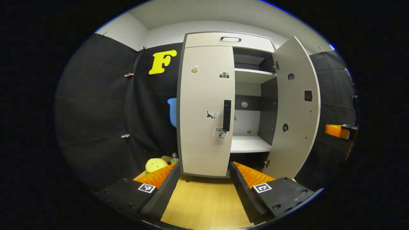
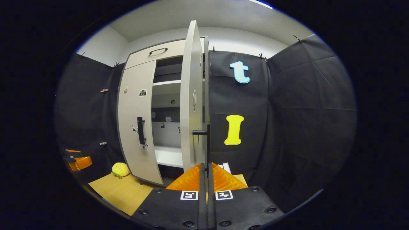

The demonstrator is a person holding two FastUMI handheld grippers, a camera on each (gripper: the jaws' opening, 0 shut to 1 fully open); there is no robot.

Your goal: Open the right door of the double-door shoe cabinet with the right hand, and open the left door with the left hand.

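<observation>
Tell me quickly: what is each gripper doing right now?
Left gripper: open, holding nothing, facing the closed left door.
Right gripper: fingers together, just below the open right door's handle; any grip cannot be told.

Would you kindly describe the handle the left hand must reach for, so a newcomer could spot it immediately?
Find the tall pale shoe cabinet on the wooden floor. Its left door is shut, dotted with small stickers. The handle is the upright black bar by that door's inner edge, unlike the horizontal curved drawer handle above.

The shoe cabinet (image 1: 206, 105) has smooth, matt laminate-looking doors with glossy paper-like stickers (image 1: 211, 115) and a matt dark handle (image 1: 227, 115), standing on a wood-grain floor (image 1: 204, 201) before matt black cloth (image 1: 96, 111), a fuzzy plush toy (image 1: 155, 164) at seven o'clock.
</observation>
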